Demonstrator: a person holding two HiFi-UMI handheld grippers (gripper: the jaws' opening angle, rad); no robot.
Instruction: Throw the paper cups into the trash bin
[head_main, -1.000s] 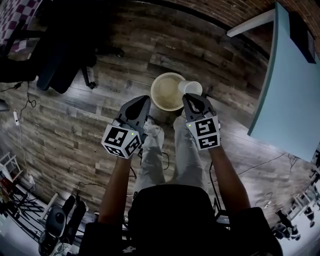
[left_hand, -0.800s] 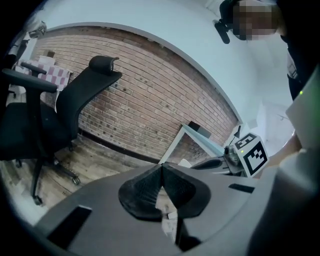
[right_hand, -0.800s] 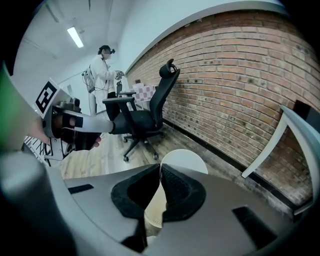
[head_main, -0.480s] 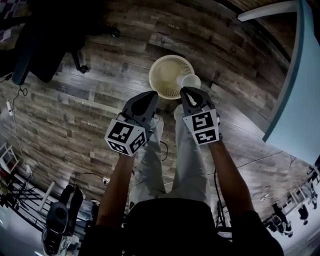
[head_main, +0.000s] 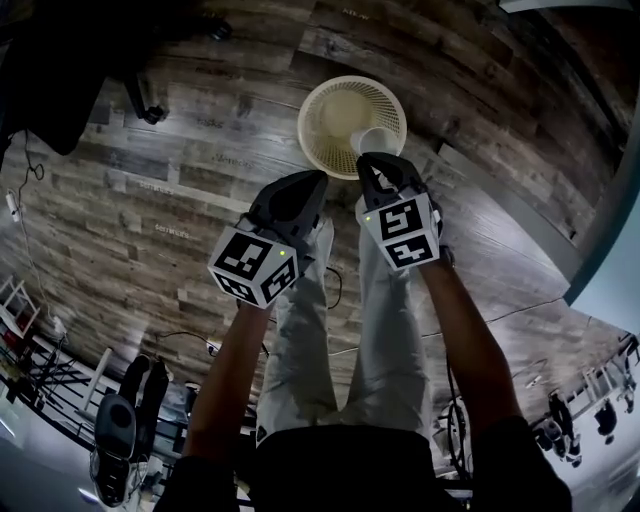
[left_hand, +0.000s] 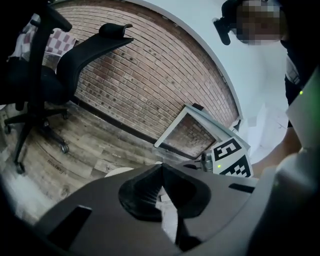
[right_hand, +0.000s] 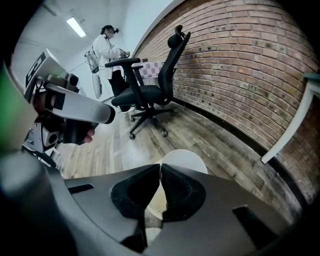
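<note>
The right gripper (head_main: 374, 162) is clenched on the wall of 1 white paper cup (head_main: 378, 140). It holds the cup over what looks like the near edge of the round mesh trash bin (head_main: 312, 108) on the wood floor (head_main: 180, 150), so letting go should drop it inside. The left gripper (head_main: 303, 188) hangs beside it, its 2 jaws pressed together on nothing, short of the bin's rim.

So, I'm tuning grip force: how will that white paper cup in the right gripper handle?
The paper cup looks thin-walled: the right gripper pinches it with jaws almost together, so it probably dents easily. It hangs from that pinch, so likely very light. Round, it may roll if dropped.
</note>
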